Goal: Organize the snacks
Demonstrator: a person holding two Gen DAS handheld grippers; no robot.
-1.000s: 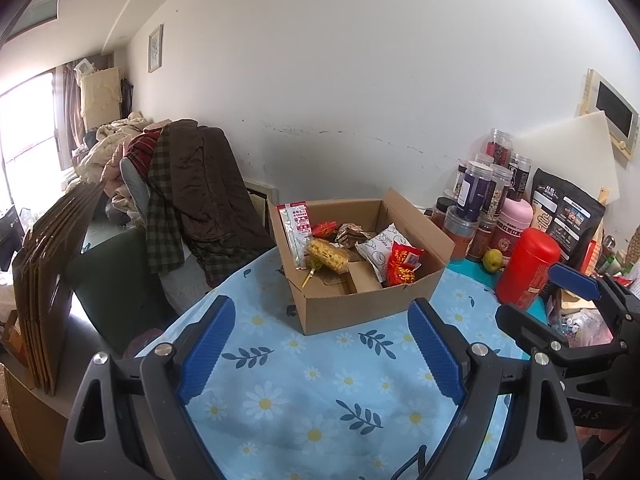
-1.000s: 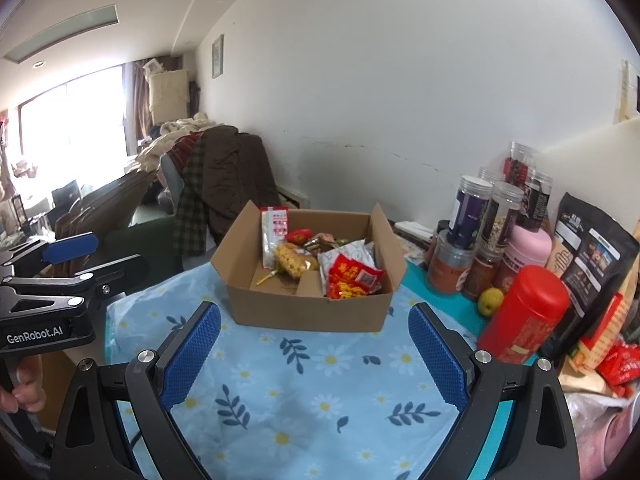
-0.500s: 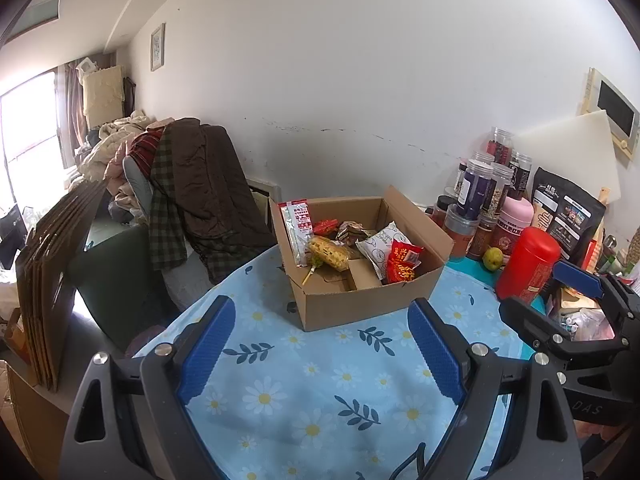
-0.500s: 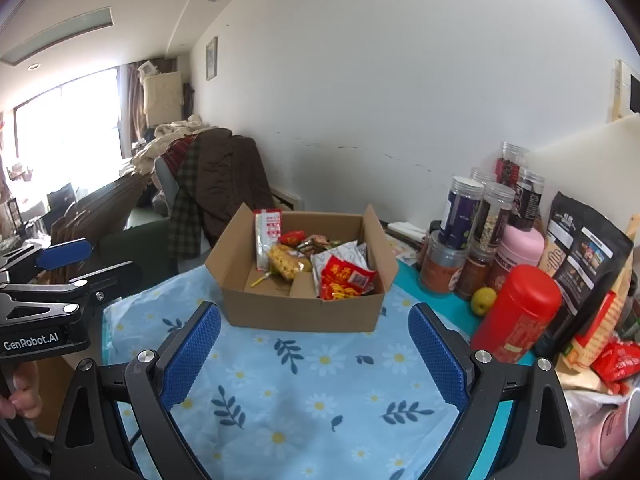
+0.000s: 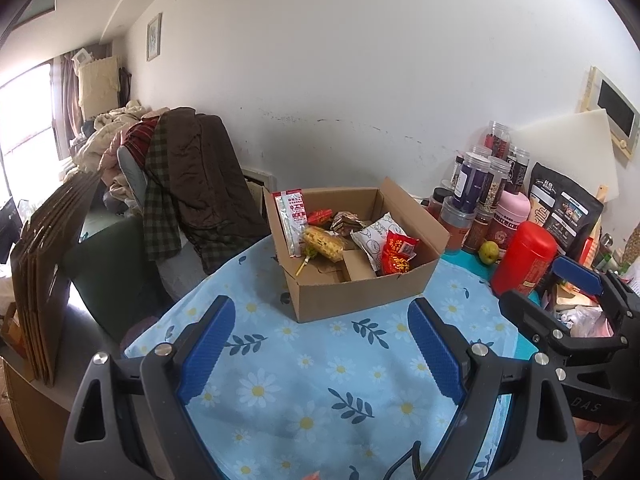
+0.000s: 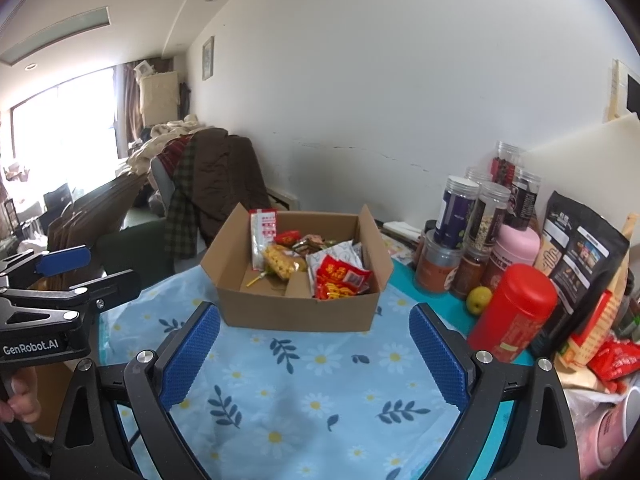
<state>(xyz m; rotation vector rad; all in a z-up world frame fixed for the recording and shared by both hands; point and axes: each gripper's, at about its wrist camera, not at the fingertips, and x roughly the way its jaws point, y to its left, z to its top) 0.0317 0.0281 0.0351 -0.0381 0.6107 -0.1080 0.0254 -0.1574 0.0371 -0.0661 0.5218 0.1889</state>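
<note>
An open cardboard box (image 5: 360, 296) (image 6: 296, 312) stands on the blue daisy tablecloth (image 5: 320, 368). It holds several snack packets: a red packet (image 5: 398, 256) (image 6: 340, 280), a yellow corn packet (image 5: 322, 242) (image 6: 280, 264), a white packet (image 5: 374, 236) and a tall red-and-white sachet (image 5: 292, 216) (image 6: 262, 236). My left gripper (image 5: 320, 352) is open and empty, short of the box. My right gripper (image 6: 316, 356) is open and empty, also short of the box. Each gripper shows at the edge of the other's view.
Right of the box stand a red canister (image 5: 522, 256) (image 6: 514, 312), a pink bottle (image 6: 516, 248), stacked clear jars (image 6: 476, 220), a black pouch (image 6: 580, 256) and a small green fruit (image 6: 478, 298). A chair piled with clothes (image 5: 188, 184) stands left. Flat cardboard sheets (image 5: 44, 264) lean at far left.
Both grippers have drawn back a little from the box, which looks slightly smaller and farther. Both stay open and empty. Nothing on the table has moved.
</note>
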